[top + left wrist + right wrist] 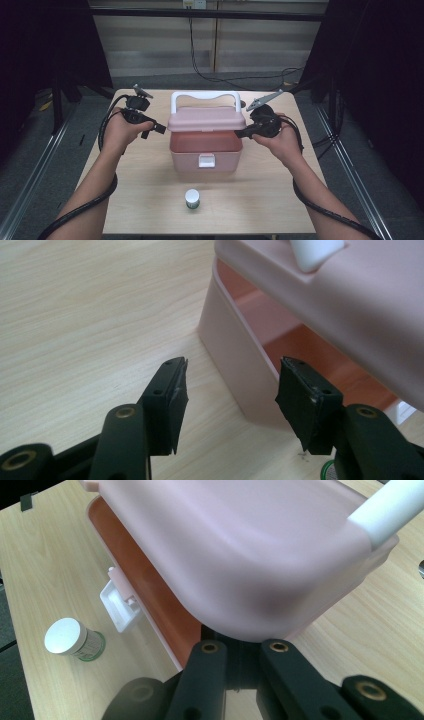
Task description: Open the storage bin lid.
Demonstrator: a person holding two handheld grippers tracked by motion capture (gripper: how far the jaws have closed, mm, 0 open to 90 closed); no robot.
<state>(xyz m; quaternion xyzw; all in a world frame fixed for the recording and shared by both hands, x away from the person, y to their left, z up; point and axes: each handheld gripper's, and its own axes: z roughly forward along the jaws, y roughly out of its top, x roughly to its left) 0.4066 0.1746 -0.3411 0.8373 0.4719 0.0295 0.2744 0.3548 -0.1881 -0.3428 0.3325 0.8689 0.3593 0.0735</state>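
Pink box (205, 152): set mid-table, lid (206, 119) raised ajar | right gripper (243, 133): jaws clamped on lid's right edge; lid held up | left gripper (156, 129): jaws parted, nothing between; just beside box's left wall | white-capped bottle (192, 198): stood near table's front edge

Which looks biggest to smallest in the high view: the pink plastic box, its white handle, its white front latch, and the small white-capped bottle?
1. Pink plastic box
2. White handle
3. White front latch and small white-capped bottle: these look alike in size, so I would not rank them.
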